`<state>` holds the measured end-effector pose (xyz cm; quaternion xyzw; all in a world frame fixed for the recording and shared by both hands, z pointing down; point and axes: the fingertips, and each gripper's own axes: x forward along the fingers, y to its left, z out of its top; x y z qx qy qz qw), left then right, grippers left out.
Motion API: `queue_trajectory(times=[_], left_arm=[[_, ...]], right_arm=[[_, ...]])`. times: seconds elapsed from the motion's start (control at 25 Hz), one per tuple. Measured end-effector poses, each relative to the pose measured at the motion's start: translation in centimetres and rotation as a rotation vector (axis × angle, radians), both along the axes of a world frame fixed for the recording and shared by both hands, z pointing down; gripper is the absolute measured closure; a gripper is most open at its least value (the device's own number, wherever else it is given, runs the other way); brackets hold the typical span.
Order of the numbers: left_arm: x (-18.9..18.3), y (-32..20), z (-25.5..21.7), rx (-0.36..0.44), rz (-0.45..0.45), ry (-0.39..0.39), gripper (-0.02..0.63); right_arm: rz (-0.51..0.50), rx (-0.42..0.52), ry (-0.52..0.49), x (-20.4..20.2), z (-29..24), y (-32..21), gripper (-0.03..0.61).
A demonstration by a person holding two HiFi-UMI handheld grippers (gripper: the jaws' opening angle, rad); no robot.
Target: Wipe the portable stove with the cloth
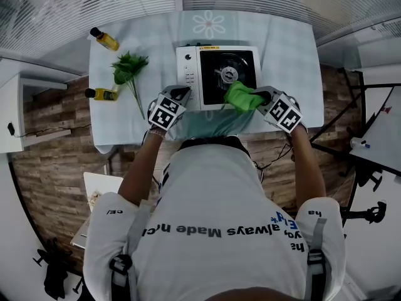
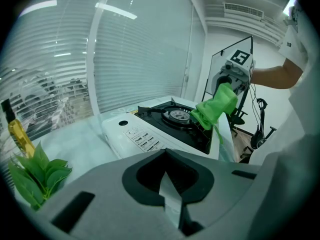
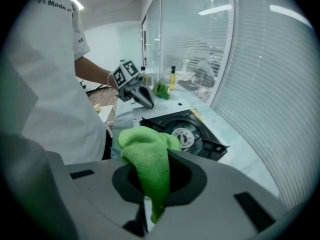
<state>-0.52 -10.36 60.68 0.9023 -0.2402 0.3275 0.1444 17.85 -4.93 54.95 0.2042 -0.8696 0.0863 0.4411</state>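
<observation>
The portable stove [image 1: 219,74] is white with a black top and a round burner [image 1: 228,74], and stands mid-table. A bright green cloth [image 1: 241,97] hangs bunched over the stove's near right edge, with my right gripper [image 1: 260,96] shut on it. In the right gripper view the cloth [image 3: 150,156] fills the jaws, above the burner [image 3: 183,135]. My left gripper [image 1: 183,94] is shut and holds nothing, just off the stove's near left corner by the control panel [image 2: 140,136]. The left gripper view shows the cloth [image 2: 215,106] dangling over the stove's black top.
A leafy green sprig [image 1: 128,68] and two yellow oil bottles [image 1: 104,39] [image 1: 100,93] lie on the table's left part. The pale tablecloth [image 1: 276,49] ends at the near edge by my body. Window blinds run behind the table. Stands [image 1: 369,212] sit on the floor at right.
</observation>
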Motion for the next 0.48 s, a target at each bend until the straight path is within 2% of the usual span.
queue_trajectory(times=[0.08, 0.2, 0.32, 0.48], left_arm=[[0.0, -0.1, 0.0, -0.002, 0.001, -0.001, 0.601], [0.1, -0.1, 0.0, -0.004, 0.002, 0.000, 0.601], [0.1, -0.1, 0.1, -0.011, 0.003, 0.001, 0.601], [0.1, -0.1, 0.0, -0.019, 0.009, -0.002, 0.601]], right_arm=[[0.071, 0.081, 0.010, 1.4, -1.5, -1.6, 0.555], [0.161, 0.142, 0.103, 4.1, -0.9, -3.0, 0.555], [0.180, 0.100, 0.196, 5.6, 2.7, -2.7, 0.555], [0.225, 0.067, 0.206, 5.8, 5.4, -2.7, 0.555]])
